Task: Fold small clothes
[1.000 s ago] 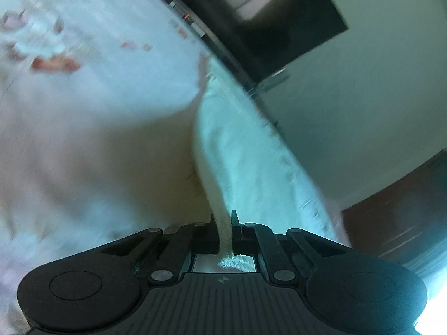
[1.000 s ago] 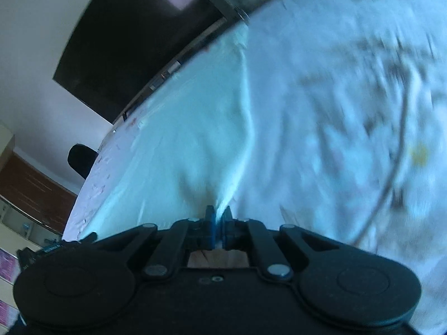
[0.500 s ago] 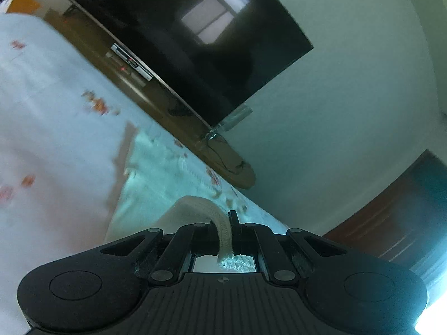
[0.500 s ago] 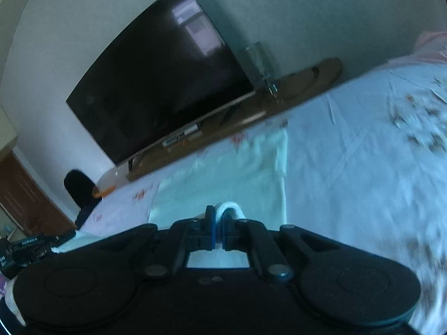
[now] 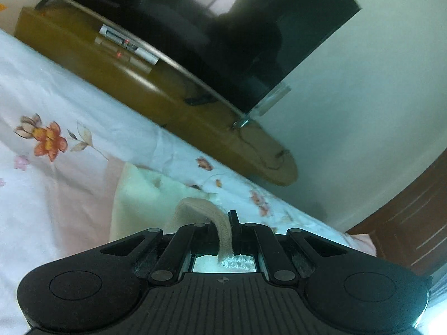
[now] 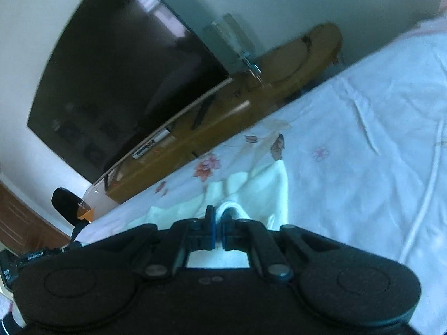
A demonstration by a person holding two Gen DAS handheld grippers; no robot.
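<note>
— Any containers, anything inside them?
— Only a low wooden TV stand, running from ten o'clock toward four o'clock of the left wrist view. Holds a slim set-top box on its shelf, under a glass top. Carries a dark TV above, with a window reflected in the screen.

— And the garment?
— Pale cream, lightly creased, lying on the floral bedsheet. Sits at about eleven o'clock from the left gripper, just ahead of it. Called small cloth here; seen again in the right wrist view at twelve o'clock from the right gripper. Partly lifted: a thick folded edge arches up out of the flat part and runs back between the left fingers.

— Grip on the left?
— Clenched on that edge, with a frayed tip poking through behind the jaws.

— On the right?
— Pinching a white loop of the same cloth between blue-padded fingers, nearly closed around it.

— Anything else around?
— Brown wooden door at four o'clock of the left view. Black chair back at nine o'clock of the right view.
</note>
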